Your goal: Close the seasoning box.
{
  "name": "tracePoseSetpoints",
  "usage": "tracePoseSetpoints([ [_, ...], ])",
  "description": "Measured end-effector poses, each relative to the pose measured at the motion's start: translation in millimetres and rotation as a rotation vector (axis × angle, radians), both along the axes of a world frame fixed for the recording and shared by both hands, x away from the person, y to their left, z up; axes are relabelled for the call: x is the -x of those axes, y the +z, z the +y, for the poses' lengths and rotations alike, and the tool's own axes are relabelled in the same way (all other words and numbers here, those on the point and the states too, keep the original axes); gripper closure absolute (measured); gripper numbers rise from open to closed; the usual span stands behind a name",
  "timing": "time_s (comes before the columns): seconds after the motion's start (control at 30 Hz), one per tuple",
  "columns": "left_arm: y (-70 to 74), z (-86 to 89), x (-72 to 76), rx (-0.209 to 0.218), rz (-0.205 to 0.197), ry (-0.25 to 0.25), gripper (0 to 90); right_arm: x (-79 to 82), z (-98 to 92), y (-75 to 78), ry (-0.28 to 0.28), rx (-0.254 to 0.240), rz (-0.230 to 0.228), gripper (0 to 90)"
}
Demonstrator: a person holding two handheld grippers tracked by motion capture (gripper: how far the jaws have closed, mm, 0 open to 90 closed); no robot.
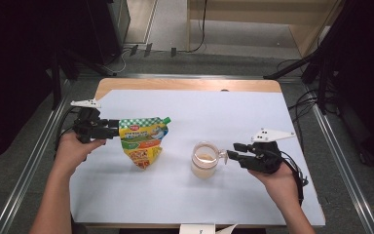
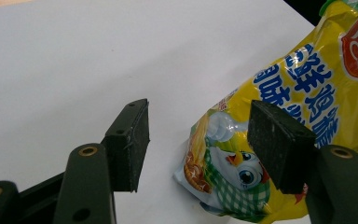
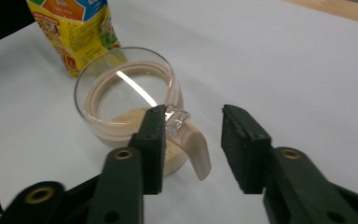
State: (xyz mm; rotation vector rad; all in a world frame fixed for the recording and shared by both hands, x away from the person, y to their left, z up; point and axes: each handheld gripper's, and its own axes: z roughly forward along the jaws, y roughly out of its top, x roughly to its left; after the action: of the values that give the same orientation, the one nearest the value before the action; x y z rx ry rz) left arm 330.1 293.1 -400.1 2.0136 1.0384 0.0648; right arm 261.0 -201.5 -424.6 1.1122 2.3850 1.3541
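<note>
Black padded jaws are framing a glass mug (image 3: pixel 130 107) and a glossy yellow pouch (image 2: pixel 279 130) on the white sheet (image 1: pixel 214 126).

Right gripper (image 3: pixel 191 140) is standing released, its jaws apart around the mug's curved, clear handle, one pad just beside it; pale powder is lying in the round mug at mid-table. Left gripper (image 2: pixel 200 140) is grasping the pouch by its upper corner, holding the crinkled, printed foil upright with its lower corner resting on the sheet, left of the mug.
</note>
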Motion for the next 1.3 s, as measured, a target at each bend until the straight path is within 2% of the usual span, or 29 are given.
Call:
tracePoseSetpoints([
  [0.27, 2.3, 0.2, 1.1, 0.015, -0.009, 0.002, 38.5, -6.0, -10.8, -14.2, -0.017, 0.005, -0.003, 45.9],
  [0.4, 1.6, -0.4, 0.9, 0.008, -0.007, 0.004, 38.2, -9.2, -18.7, -19.3, -0.032, -0.026, -0.005, 40.0],
  [0.47, 1.6, -0.2, 0.9, 0.007, -0.008, 0.005, 38.1, -10.9, -22.8, -22.0, -0.041, -0.032, -0.015, 37.9],
  [0.5, 1.6, -0.1, 0.9, 0.008, -0.009, 0.006, 38.1, -11.3, -24.2, -24.1, -0.069, -0.027, -0.037, 34.9],
  [0.6, 1.5, 0.2, 0.8, 0.004, -0.008, 0.008, 38.0, -13.3, -29.1, -26.9, -0.08, -0.016, -0.042, 33.6],
  [0.7, 1.1, 0.1, 0.8, -0.002, -0.007, 0.011, 37.9, -14.8, -33.8, -31.0, -0.105, -0.004, -0.079, 29.1],
  [0.77, 0.5, -0.2, 0.7, -0.014, -0.008, 0.014, 37.8, -16.0, -36.4, -34.4, -0.111, 0.011, -0.092, 29.1],
  [0.87, -0.6, -0.4, 0.6, -0.029, -0.007, 0.019, 37.7, -18.3, -40.8, -38.5, -0.131, 0.014, -0.079, 29.1],
  [1.3, -2.7, 0.2, -0.4, -0.027, 0.001, 0.013, 37.4, -28.9, -52.2, -48.8, -0.203, 0.035, -0.051, 28.0],
])
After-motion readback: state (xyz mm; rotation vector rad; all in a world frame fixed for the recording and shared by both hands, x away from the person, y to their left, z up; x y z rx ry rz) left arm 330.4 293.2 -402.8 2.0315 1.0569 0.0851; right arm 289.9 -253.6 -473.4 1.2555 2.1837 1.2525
